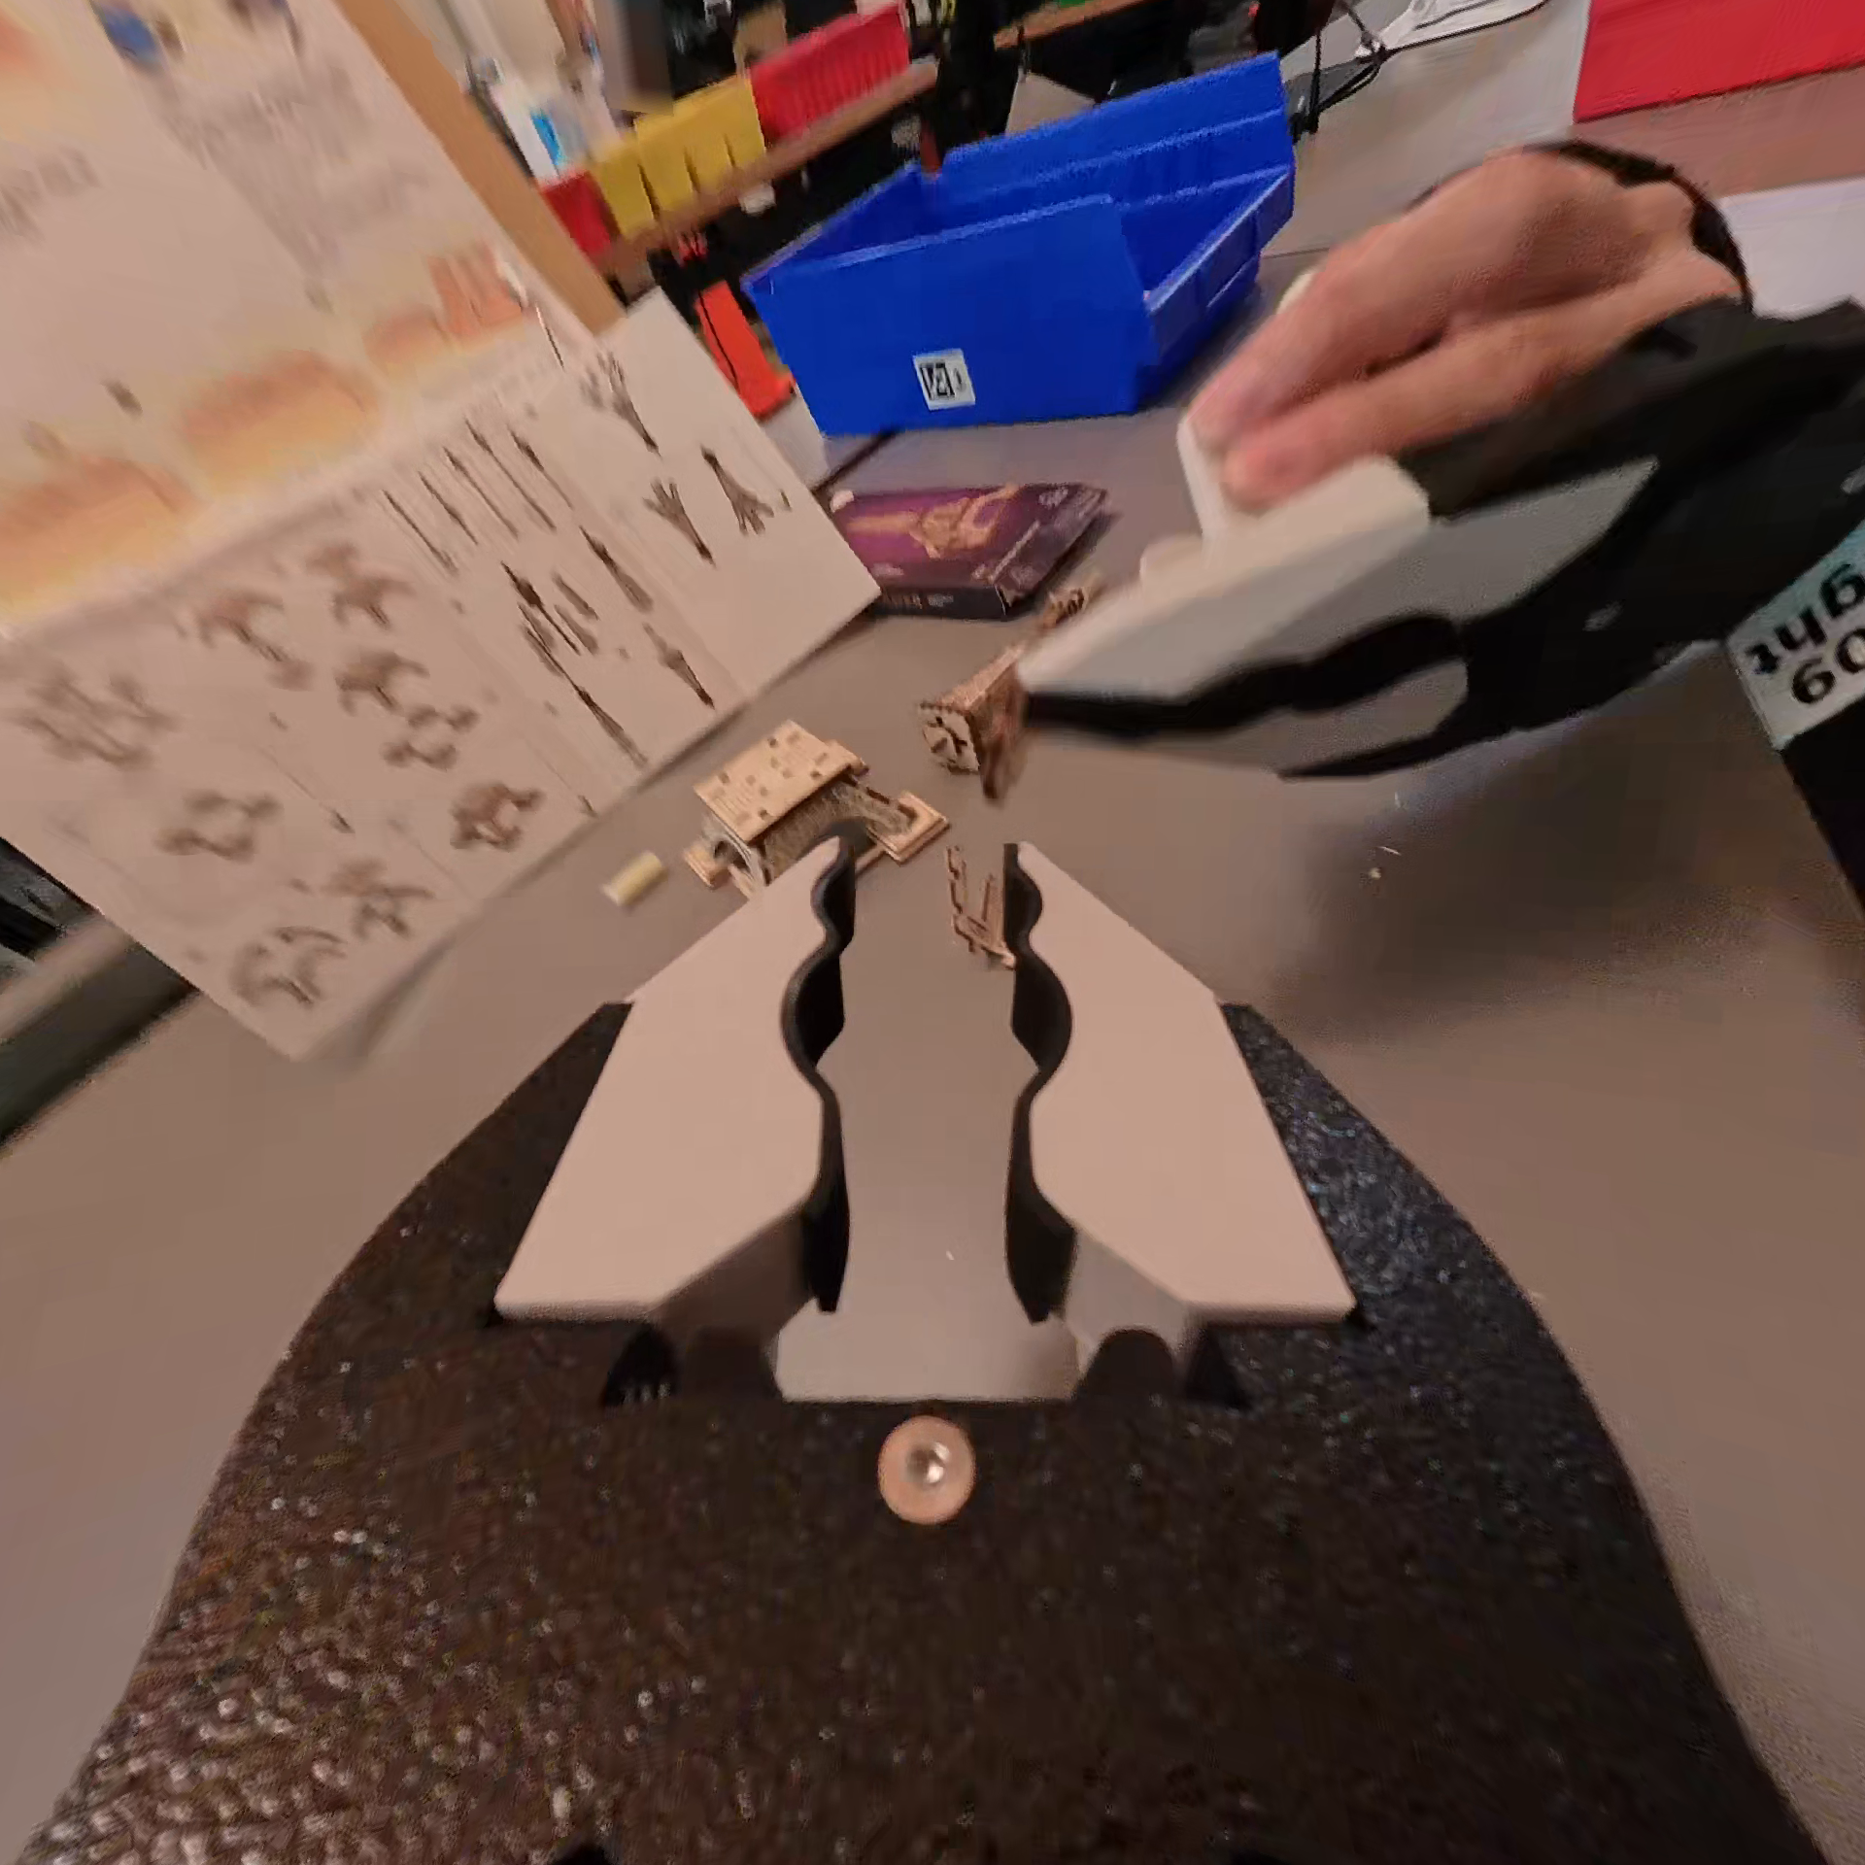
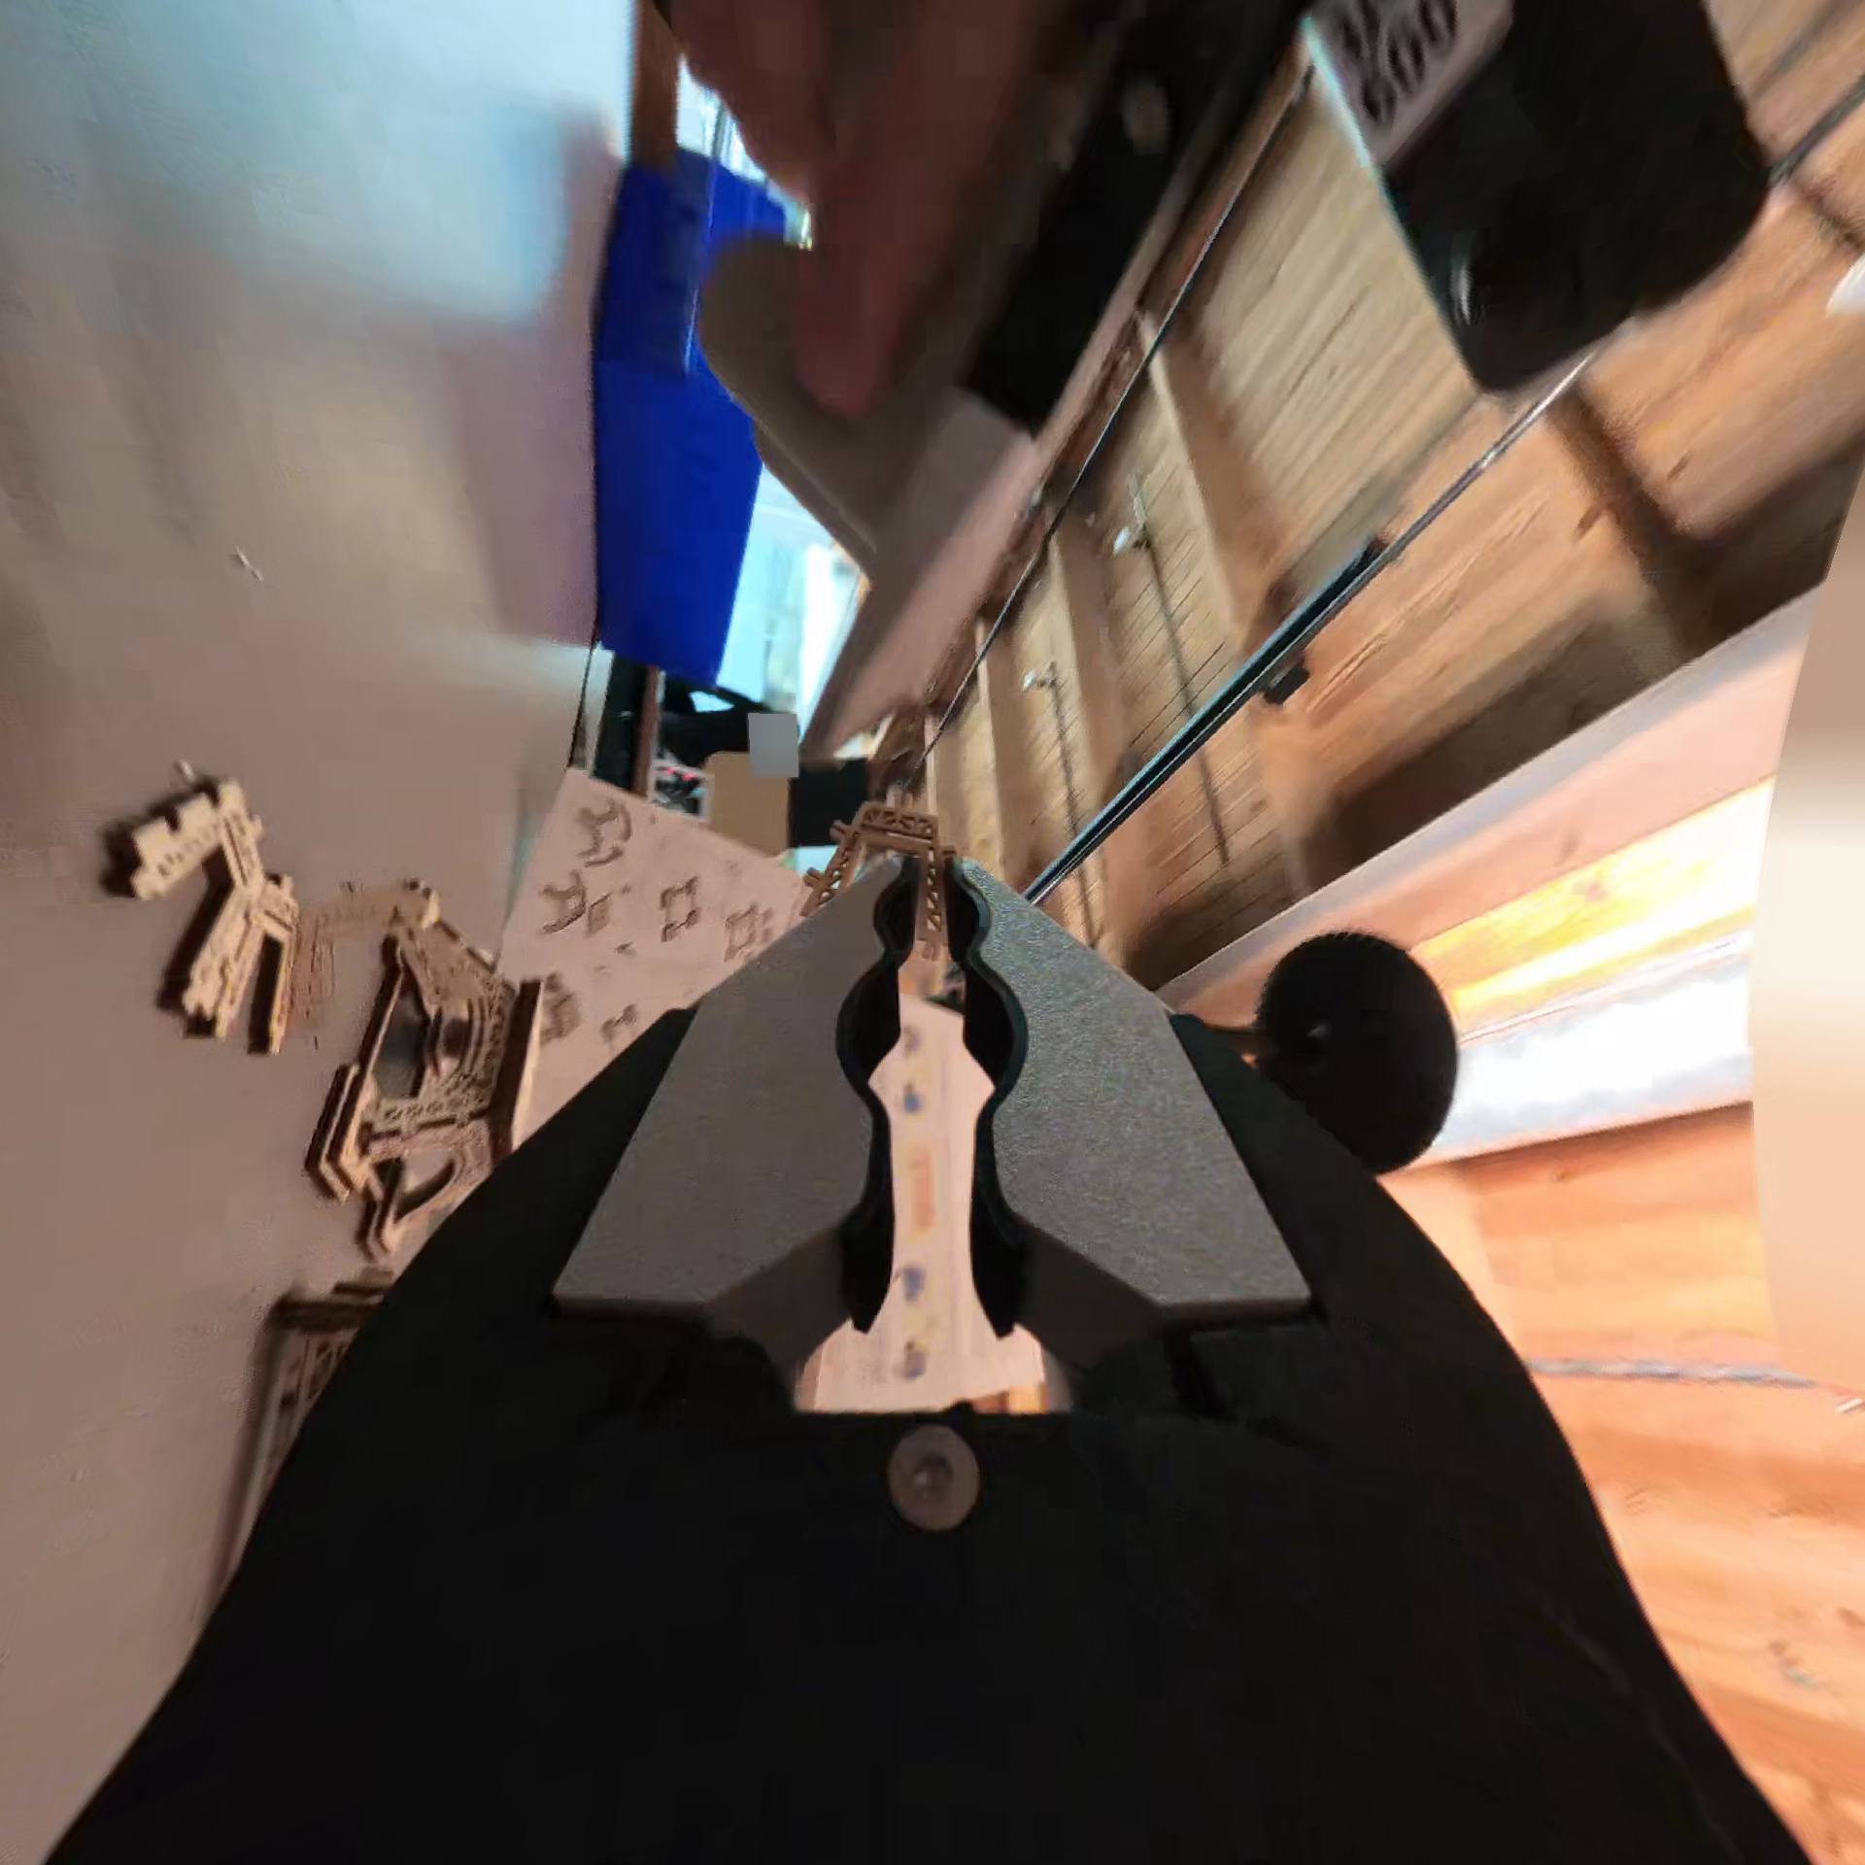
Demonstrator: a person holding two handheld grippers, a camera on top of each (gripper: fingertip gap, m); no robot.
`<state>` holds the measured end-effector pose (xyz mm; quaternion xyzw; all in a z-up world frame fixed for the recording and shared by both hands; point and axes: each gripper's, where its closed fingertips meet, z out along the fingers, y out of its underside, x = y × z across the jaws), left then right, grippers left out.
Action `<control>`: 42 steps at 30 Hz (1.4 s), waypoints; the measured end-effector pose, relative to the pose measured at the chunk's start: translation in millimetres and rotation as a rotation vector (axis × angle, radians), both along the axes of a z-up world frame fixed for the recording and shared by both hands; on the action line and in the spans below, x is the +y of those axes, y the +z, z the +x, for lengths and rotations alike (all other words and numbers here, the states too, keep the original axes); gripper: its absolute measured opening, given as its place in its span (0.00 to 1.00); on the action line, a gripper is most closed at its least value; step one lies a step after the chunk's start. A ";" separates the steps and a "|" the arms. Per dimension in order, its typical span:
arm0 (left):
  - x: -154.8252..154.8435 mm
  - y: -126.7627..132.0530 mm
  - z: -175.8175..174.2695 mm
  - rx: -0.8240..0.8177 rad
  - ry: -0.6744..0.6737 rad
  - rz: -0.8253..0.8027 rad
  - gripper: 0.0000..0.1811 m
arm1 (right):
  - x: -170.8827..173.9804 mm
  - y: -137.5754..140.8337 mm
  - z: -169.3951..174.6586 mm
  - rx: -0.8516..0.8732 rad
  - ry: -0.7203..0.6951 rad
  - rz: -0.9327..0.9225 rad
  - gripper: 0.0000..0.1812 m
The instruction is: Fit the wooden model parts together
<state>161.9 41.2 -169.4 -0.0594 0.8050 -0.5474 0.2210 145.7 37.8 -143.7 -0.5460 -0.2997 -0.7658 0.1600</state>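
Note:
My left gripper is open and empty, low over the grey table. A thin wooden fret piece lies on the table just beyond its right finger. A partly built wooden model lies ahead of the left finger. My right gripper is shut on a small lattice wooden part and is rolled sideways. In the left wrist view it comes in from the right, off the table, with the held part at its tip. The wooden model and another flat part lie at the left in the right wrist view.
A printed instruction sheet stands propped at the left. A blue bin and a purple box are behind the parts. A small cream peg lies left of the model. A person's hand holds the right gripper.

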 end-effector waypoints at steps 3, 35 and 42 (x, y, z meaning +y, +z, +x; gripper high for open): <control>-0.2 8.4 -7.9 -0.115 -0.045 0.026 0.12 | 11.3 0.5 -11.3 -0.067 0.009 -0.020 0.01; 4.8 -26.3 -42.0 -0.349 -0.370 0.154 0.00 | -17.8 -44.3 -12.7 1.275 0.240 0.414 0.13; -11.0 -34.7 -40.4 -0.033 -0.583 0.030 0.00 | -19.5 -69.2 -20.7 1.541 0.222 0.429 0.12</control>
